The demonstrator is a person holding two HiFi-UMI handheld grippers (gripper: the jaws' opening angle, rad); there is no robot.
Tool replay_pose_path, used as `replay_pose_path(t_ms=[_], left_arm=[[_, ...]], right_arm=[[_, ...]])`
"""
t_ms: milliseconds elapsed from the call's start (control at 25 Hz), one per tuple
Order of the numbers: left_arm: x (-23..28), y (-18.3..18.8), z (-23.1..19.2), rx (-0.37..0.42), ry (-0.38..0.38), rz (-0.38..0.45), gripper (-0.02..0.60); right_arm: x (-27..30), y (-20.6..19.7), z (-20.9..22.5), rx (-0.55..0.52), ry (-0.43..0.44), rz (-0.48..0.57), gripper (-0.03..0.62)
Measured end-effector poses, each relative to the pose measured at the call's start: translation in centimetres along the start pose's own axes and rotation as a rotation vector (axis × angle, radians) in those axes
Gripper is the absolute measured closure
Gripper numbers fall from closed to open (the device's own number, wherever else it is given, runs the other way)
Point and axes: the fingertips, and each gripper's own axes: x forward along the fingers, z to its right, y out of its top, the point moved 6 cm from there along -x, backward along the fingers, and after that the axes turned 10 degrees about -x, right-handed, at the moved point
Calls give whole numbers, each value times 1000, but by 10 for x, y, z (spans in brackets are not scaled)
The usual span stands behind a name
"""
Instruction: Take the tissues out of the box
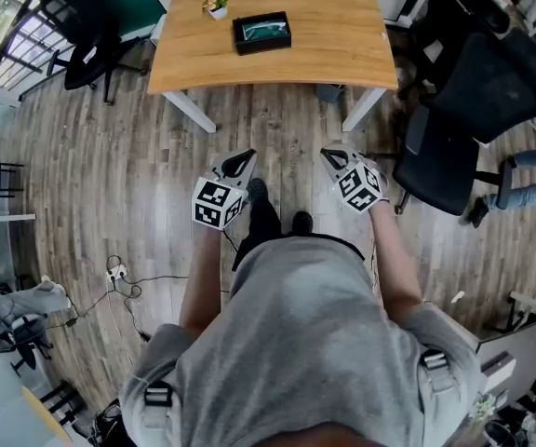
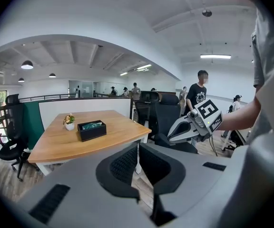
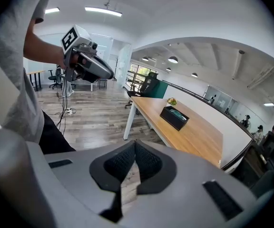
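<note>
1. A person in a grey shirt (image 1: 296, 343) stands on the wood floor (image 1: 110, 156), well back from a wooden table (image 1: 324, 54).
2. The left gripper (image 1: 246, 156) is held out in front of the body, tilted a little downward. Its jaws are clenched together with nothing between them.
3. The right gripper (image 1: 331, 155) is level with it, just across from it, and also tilted down. Its jaws are pressed tight and empty as well.
4. The black tissue box (image 1: 261, 33) sits on the table toward its far side, well apart from both grippers. Something pale green shows in its open top.
5. A small potted plant (image 1: 216, 4) stands just beside the box, on its left in the head view.
6. Black office chairs (image 1: 482, 82) stand to the right of the table, and another is off to the left.
</note>
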Motion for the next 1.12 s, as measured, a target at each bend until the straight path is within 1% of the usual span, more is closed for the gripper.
replay_pose_path(t_ms=[440, 600, 720, 840, 1000, 1120], left_arm=[[1, 2, -10, -3, 9, 2, 552], [4, 3, -11, 21, 35, 6, 551], [5, 4, -10, 45, 38, 2, 551], [6, 5, -9, 53, 30, 10, 550], [8, 7, -8, 55, 21, 28, 546], [11, 8, -5, 54, 10, 33, 518]], right_arm=[[9, 5, 3, 9, -11, 9, 589], [9, 7, 7, 71, -14, 27, 589], [9, 7, 7, 78, -18, 33, 589], [8, 5, 7, 82, -27, 45, 588], [9, 5, 6, 81, -14, 51, 552], [9, 4, 5, 73, -9, 37, 513]])
